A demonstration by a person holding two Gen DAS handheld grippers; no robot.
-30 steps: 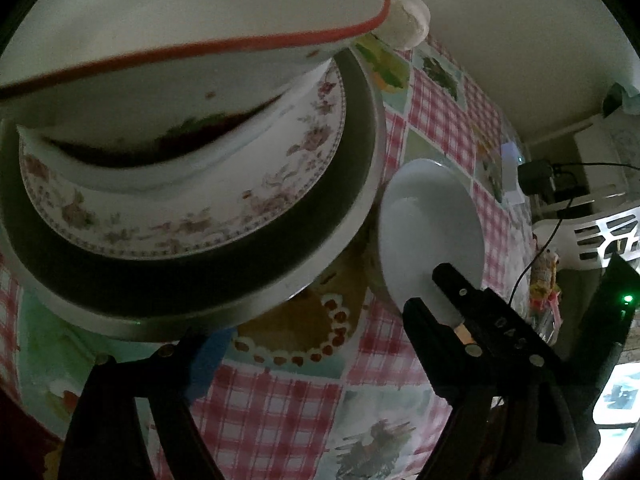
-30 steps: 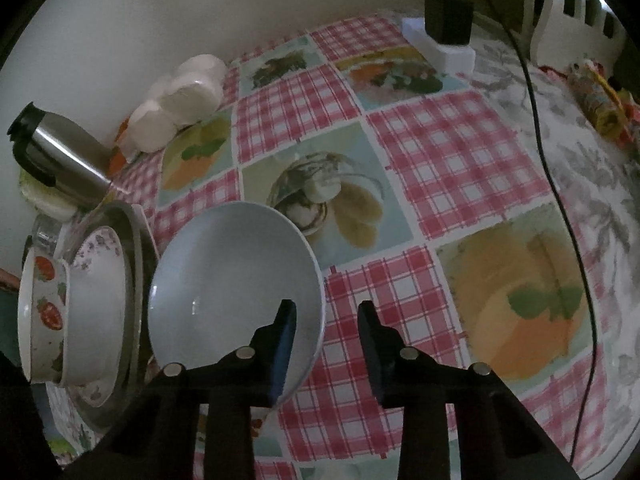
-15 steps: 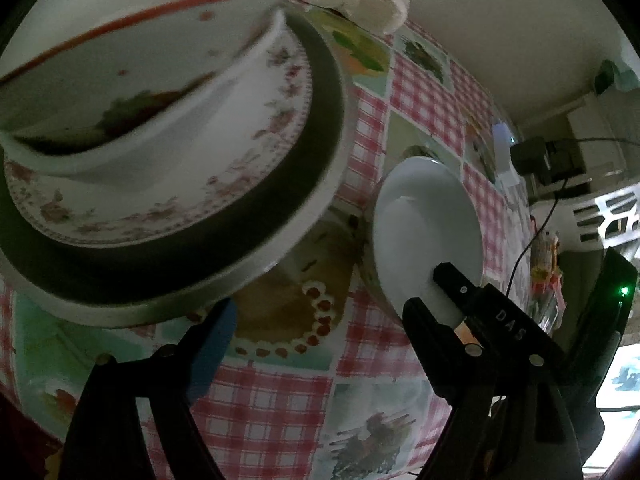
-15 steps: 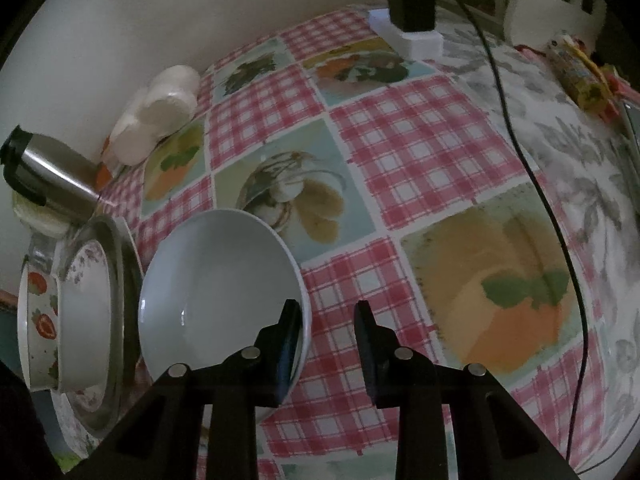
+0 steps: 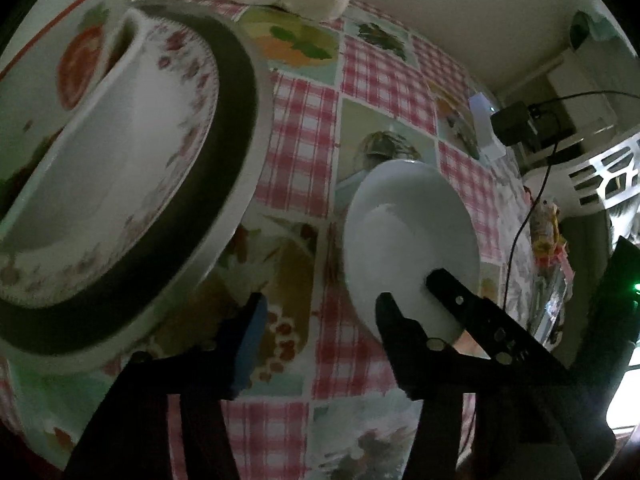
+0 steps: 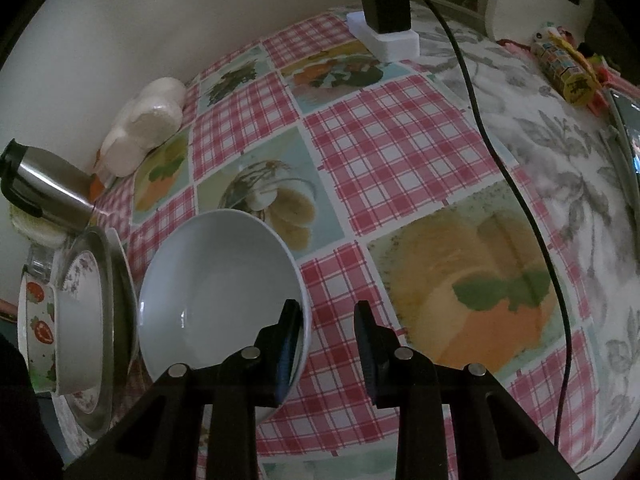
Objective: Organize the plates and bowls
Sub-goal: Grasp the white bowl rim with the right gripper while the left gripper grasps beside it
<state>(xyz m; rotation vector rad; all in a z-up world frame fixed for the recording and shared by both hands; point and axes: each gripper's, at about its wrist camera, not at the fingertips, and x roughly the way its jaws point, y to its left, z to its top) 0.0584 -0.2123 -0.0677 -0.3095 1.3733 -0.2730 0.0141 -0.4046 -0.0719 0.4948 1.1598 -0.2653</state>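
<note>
A plain white bowl [image 6: 216, 288] hangs tilted over the checked cloth, and my right gripper [image 6: 326, 308] is shut on its near rim, one finger inside and one outside. In the left wrist view that white bowl [image 5: 404, 232] sits right of centre with a right finger [image 5: 444, 284] lying in it. My left gripper [image 5: 320, 312] is closing; only tablecloth lies between its jaws, and the bowl's edge is beside its right finger. At the left stands a stack: metal tray [image 5: 224, 140], floral plate [image 5: 188, 92], a white bowl [image 5: 100, 152] and a strawberry bowl [image 5: 76, 68].
A steel flask [image 6: 44, 184] and white wrapped rolls [image 6: 148, 124] stand along the wall behind the stack. A black charger [image 6: 384, 0] on a white block trails a cable [image 6: 500, 148] across the right side. A yellow packet [image 6: 568, 68] lies at the far right.
My left gripper's jaws have narrowed and it has shifted right, away from the stack and nearer the white bowl. The right gripper has drifted across the cloth with the bowl in it.
</note>
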